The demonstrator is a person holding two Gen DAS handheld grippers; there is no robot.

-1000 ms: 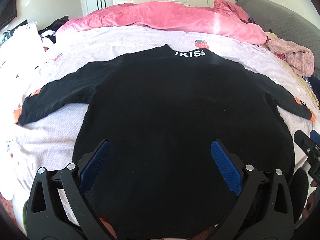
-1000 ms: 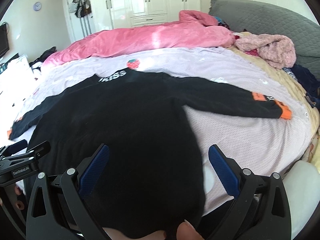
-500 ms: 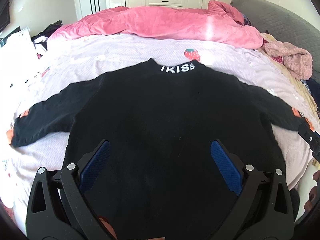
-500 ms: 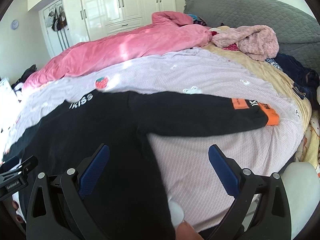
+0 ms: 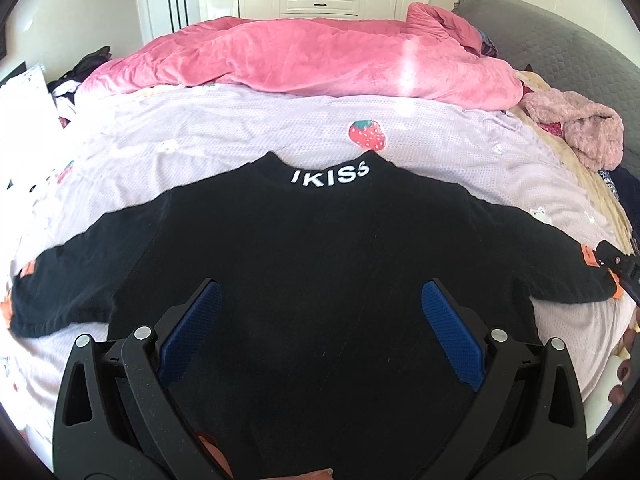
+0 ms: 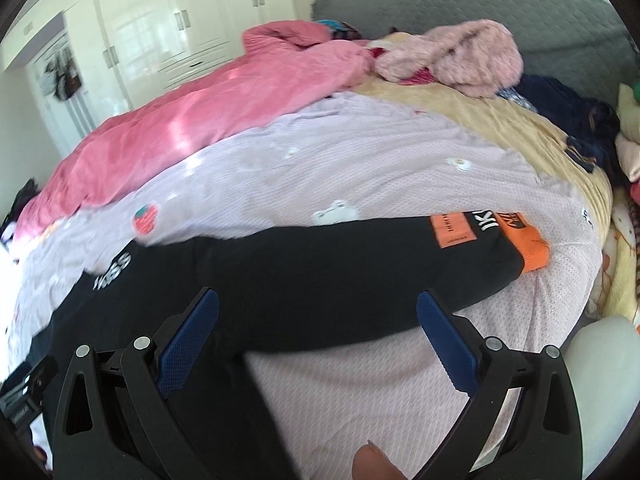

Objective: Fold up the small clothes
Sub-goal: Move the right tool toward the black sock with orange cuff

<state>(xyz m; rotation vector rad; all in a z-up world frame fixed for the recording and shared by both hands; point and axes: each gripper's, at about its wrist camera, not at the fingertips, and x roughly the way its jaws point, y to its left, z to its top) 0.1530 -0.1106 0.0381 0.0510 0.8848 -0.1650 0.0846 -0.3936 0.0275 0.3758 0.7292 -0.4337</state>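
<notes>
1. The black long-sleeved knit top with white "IKISS" lettering at the collar (image 5: 320, 264) lies flat on the pale lilac textured bedspread with strawberry patches (image 5: 224, 132), collar away from the person, hem nearest, both sleeves out to the sides.
2. The right sleeve with its orange cuff and orange patch (image 6: 400, 256) runs crosswise ahead of the right gripper (image 6: 318, 324) — its long axis goes left to right across that view, the cuff at the far right, the shoulder end at the left.
3. The right gripper hangs above the sleeve's middle with its blue-padded jaws wide apart and nothing between them; it is the nearer tool for that sleeve.
4. The left gripper (image 5: 322, 312) hovers over the lower body of the top, jaws likewise spread and empty, roughly centred between the two side seams.
5. My judgement: the coming move turns on reaching rightward along the sleeve toward the cuff, then carrying it back across the body.
6. The fabric looks soft, thick and smooth, with no fold in it yet — a rumpled pink plush duvet (image 5: 304, 56) lies well beyond the collar.
</notes>
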